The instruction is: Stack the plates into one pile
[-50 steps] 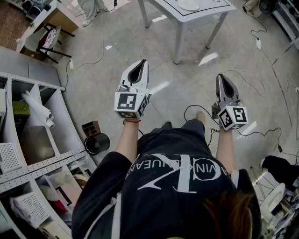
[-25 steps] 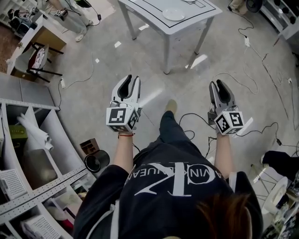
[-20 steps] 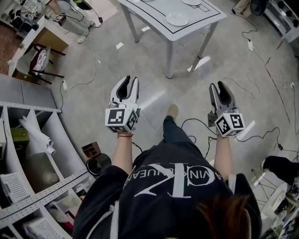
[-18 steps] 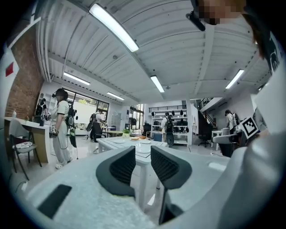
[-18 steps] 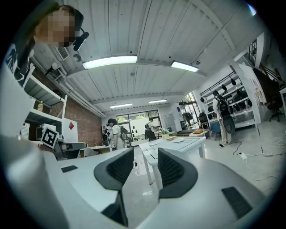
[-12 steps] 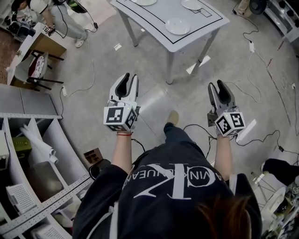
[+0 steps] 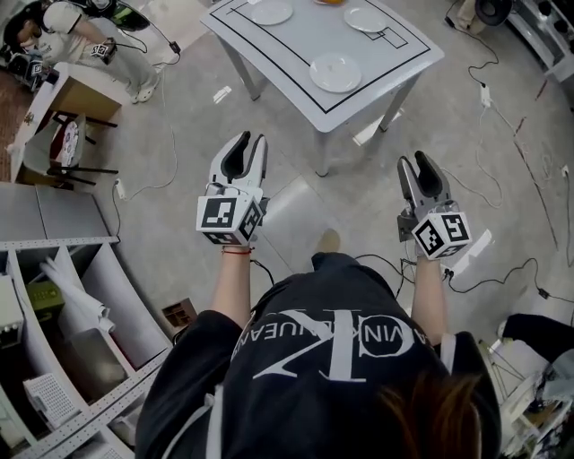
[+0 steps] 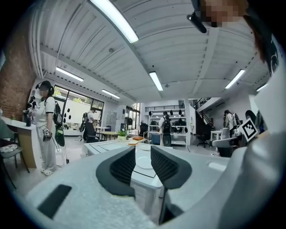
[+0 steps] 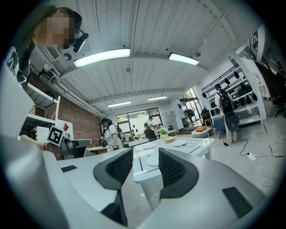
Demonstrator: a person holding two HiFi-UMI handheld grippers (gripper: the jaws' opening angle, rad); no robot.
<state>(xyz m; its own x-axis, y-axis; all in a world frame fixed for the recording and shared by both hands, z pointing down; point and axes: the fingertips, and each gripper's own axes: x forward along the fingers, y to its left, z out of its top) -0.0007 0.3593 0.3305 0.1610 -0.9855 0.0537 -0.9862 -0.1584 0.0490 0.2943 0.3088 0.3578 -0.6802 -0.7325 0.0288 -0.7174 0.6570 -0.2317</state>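
Three white plates lie apart on the white table (image 7: 408, 49): one near its front corner (image 7: 335, 72), one further back right (image 7: 366, 20), one at the back left (image 7: 271, 12). Both grippers are held level over the floor, short of the table. My left gripper (image 7: 248, 141) is open with nothing between its jaws; in the left gripper view the near plate (image 8: 144, 163) shows through the gap. My right gripper (image 7: 413, 160) is open wide and empty too, and in the right gripper view it frames the table corner (image 9: 145, 175) and a plate (image 9: 154, 160).
The table's front leg (image 7: 324, 151) stands just ahead between the grippers. Grey shelving (image 7: 63, 296) fills the left side. Cables (image 7: 502, 269) trail over the floor at right. A person (image 7: 76, 20) stands at a desk far left, next to a chair (image 7: 67, 143).
Both grippers have travelled forward across the floor toward the table, and more of the table and its plates has come into the head view. The right jaws stand wider than before.
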